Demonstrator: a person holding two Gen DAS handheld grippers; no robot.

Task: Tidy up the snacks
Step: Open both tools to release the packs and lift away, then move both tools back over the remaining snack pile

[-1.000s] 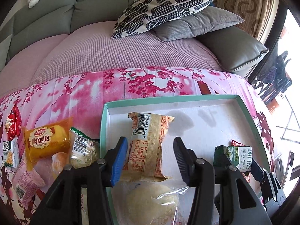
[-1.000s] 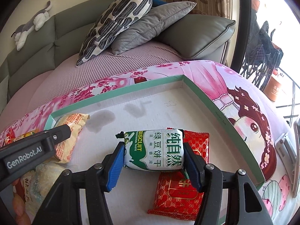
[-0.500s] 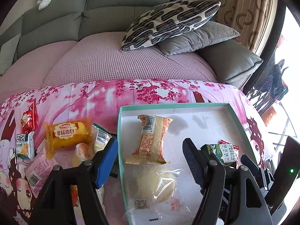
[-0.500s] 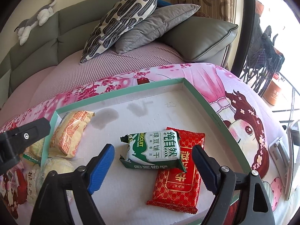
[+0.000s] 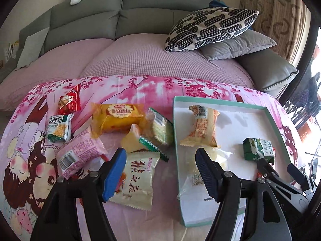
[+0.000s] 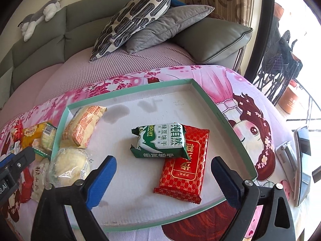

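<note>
A sofa [image 5: 124,14] with three cushions [image 6: 138,10] stood behind a pink printed cloth [image 5: 140,88]. On the cloth lay a shallow box [image 6: 208,98] with a green rim, holding four snacks: a beige pack [image 6: 84,126] and a clear-wrapped bun [image 6: 68,164] at its left side, and a green biscuit pack [image 6: 162,140] lying partly on a red pack [image 6: 184,164] near the middle.

The right gripper [image 6: 162,174] pointed steeply down over the box's near edge. Its jaws had just been opening and stood wide apart, gripping nothing; the green biscuit pack lay free just beyond the tips, touching neither finger, the red pack reaching back between them.

The left gripper [image 5: 160,172] also tilted down, straddling the box's left wall. Its jaws had opened earlier in the last second and stood apart, holding nothing. A white pack [image 5: 136,176] with red lettering lay on the cloth just inside the blue finger [image 5: 114,174]; the bun sat beside the dark finger [image 5: 206,174].

Left of the box, eight loose snacks lay clustered on the cloth: the white pack, an orange bread pack [image 5: 118,118], a pink pack [image 5: 78,154], a small red one [image 5: 69,102], a green-and-white one [image 5: 59,128], a clear-wrapped wafer [image 5: 160,128], a pale wedge [image 5: 132,140] and a green-edged wrapper [image 5: 152,146].
</note>
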